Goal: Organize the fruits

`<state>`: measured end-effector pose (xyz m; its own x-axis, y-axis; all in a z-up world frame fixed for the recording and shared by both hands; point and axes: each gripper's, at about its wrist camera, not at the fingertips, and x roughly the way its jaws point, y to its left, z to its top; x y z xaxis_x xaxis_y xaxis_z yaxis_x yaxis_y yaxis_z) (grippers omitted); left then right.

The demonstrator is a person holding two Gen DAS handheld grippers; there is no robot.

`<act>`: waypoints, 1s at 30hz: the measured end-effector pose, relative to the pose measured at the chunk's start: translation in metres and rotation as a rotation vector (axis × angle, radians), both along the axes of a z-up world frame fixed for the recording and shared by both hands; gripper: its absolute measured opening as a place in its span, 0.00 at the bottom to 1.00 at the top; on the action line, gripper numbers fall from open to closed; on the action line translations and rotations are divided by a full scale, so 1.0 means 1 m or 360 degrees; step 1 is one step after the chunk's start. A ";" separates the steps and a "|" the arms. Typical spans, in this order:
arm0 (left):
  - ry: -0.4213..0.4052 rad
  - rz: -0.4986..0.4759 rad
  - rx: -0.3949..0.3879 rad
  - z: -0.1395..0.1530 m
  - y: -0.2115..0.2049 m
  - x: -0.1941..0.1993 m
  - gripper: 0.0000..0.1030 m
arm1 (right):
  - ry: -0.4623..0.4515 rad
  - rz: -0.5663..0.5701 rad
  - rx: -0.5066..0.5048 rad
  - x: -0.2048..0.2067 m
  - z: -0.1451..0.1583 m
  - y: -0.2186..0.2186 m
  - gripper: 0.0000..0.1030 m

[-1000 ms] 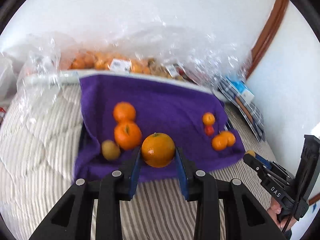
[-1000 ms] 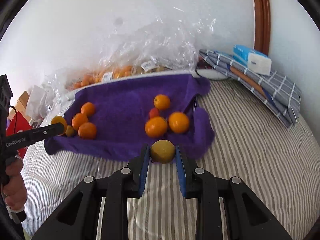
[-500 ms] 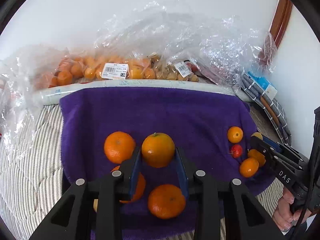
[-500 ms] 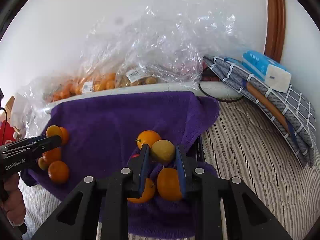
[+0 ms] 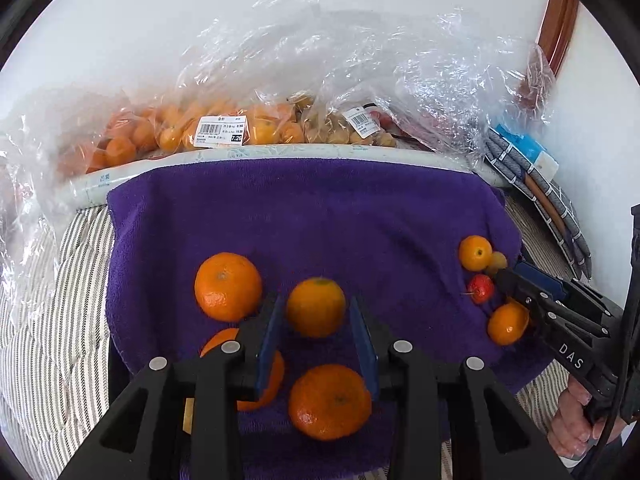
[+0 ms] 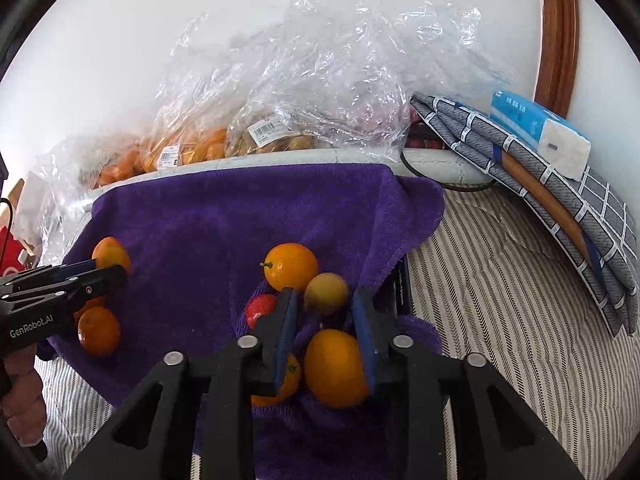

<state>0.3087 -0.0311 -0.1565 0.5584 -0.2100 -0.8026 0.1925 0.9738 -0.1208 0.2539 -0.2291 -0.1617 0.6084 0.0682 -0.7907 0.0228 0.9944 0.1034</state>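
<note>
Orange (image 5: 316,307): on purple towel (image 5: 320,208), among larger oranges; round, firm, smooth-skinned, light; best held across its widest middle.
Left hand-held gripper (image 5: 316,320): pads spread just clear of it.
Yellow fruit (image 6: 325,293): smaller, likely softer; beside an orange and red fruit (image 6: 260,309).
Right hand-held gripper (image 6: 325,318): spread apart, not pinching.
Underneath: striped bed (image 6: 500,300).

A plain white wall (image 6: 200,40) stands behind a bed with a striped cover (image 6: 500,280). Brown wooden trim (image 6: 558,32) runs up the wall at right, in bright, even light.
</note>
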 end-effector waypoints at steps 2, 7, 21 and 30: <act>-0.0006 0.0001 0.0001 0.005 0.002 -0.007 0.37 | 0.0005 -0.0001 0.0010 -0.003 0.003 0.001 0.37; -0.0056 0.0019 0.0021 0.027 0.008 -0.041 0.44 | -0.0048 -0.0015 -0.0021 -0.027 0.031 0.009 0.54; -0.0349 0.0179 0.0046 0.104 0.040 -0.184 0.80 | -0.0163 -0.0037 -0.0082 -0.165 0.136 0.042 0.68; -0.0443 0.0251 0.0043 0.119 0.049 -0.245 0.86 | -0.0263 -0.0100 -0.0056 -0.235 0.155 0.042 0.92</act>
